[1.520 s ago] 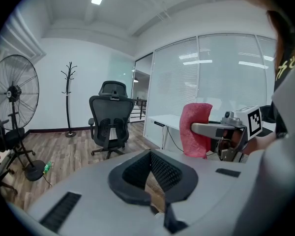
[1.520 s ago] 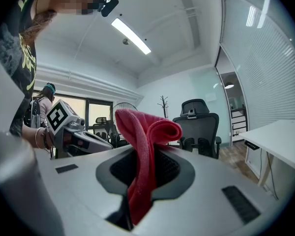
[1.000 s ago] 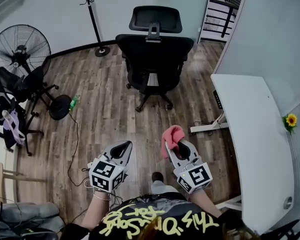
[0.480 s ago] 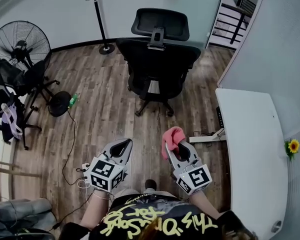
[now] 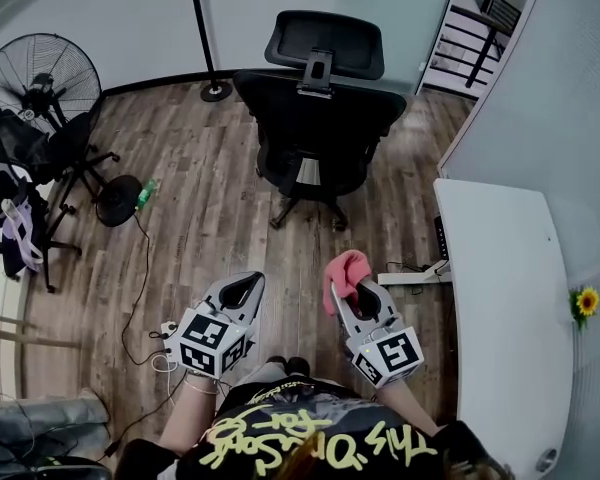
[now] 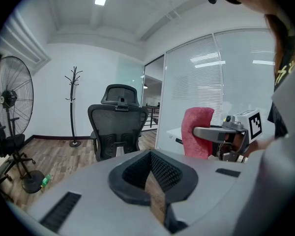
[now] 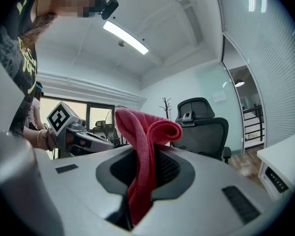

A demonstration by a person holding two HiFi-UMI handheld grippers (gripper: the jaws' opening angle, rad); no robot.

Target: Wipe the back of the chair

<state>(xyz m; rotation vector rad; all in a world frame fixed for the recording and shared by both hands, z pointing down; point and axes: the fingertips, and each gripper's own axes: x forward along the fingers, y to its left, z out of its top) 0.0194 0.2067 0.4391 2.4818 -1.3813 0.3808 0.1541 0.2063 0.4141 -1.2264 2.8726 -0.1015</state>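
A black mesh office chair (image 5: 320, 118) with a headrest (image 5: 323, 43) stands ahead on the wood floor, its back turned toward me. My right gripper (image 5: 352, 286) is shut on a red cloth (image 5: 342, 271), which folds up over the jaw tips. In the right gripper view the red cloth (image 7: 145, 146) hangs between the jaws, with the chair (image 7: 201, 127) beyond on the right. My left gripper (image 5: 242, 290) is shut with nothing in it. In the left gripper view the chair (image 6: 118, 127) is straight ahead and the red cloth (image 6: 196, 132) is at right. Both grippers are well short of the chair.
A white desk (image 5: 500, 298) with a sunflower (image 5: 583, 300) runs along the right. At the left stand a pedestal fan (image 5: 40, 83) and a second black chair (image 5: 40, 158). A coat stand (image 5: 202, 33), a green bottle (image 5: 147, 192) and a floor cable (image 5: 140, 298) are nearby.
The view has shifted forward and to the left, so the chair and desk sit further right in the frame. Both grippers keep their pose, and the cloth stays clamped.
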